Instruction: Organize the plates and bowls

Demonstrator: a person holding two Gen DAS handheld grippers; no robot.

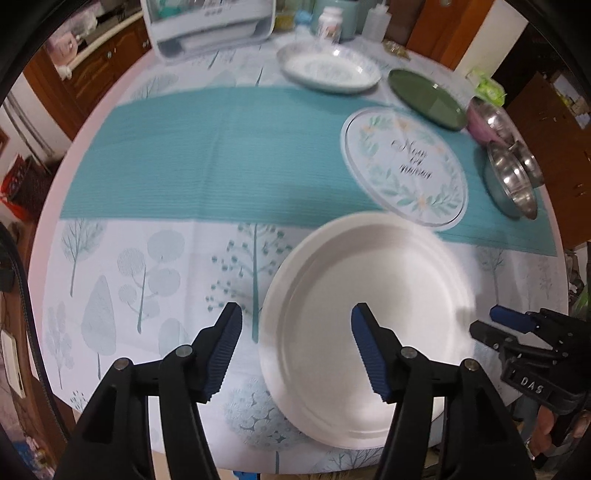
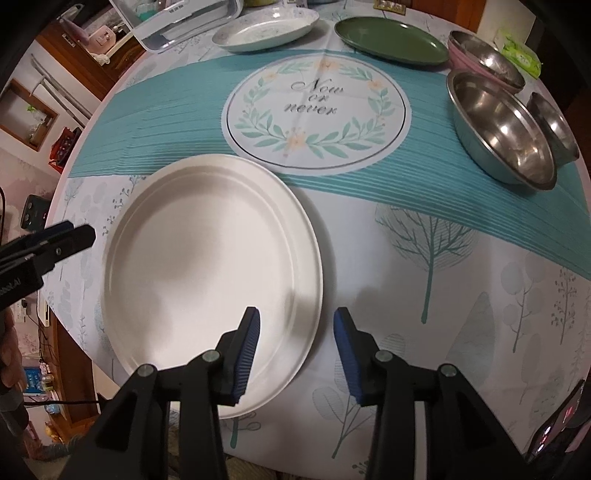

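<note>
A large white plate (image 1: 369,317) (image 2: 214,273) lies flat on the tablecloth near the table's front edge. My left gripper (image 1: 297,314) hangs open above the plate's left rim, and its blue pads press on nothing. My right gripper (image 2: 295,317) hangs open above the plate's right rim, also holding nothing; it shows at the right edge of the left wrist view (image 1: 491,321). Farther back stand a white oval dish (image 1: 330,68) (image 2: 266,27), a green oval plate (image 1: 428,98) (image 2: 391,40), a large steel bowl (image 2: 498,129), a smaller steel bowl (image 2: 552,127) and a pink-sided steel bowl (image 2: 484,62).
A round printed mat (image 2: 317,110) lies on the teal runner (image 1: 221,155) behind the white plate. A white box-shaped appliance (image 1: 210,26) and bottles (image 1: 328,22) stand at the table's far side. A phone (image 2: 557,424) sits at the lower right. Wooden cabinets surround the table.
</note>
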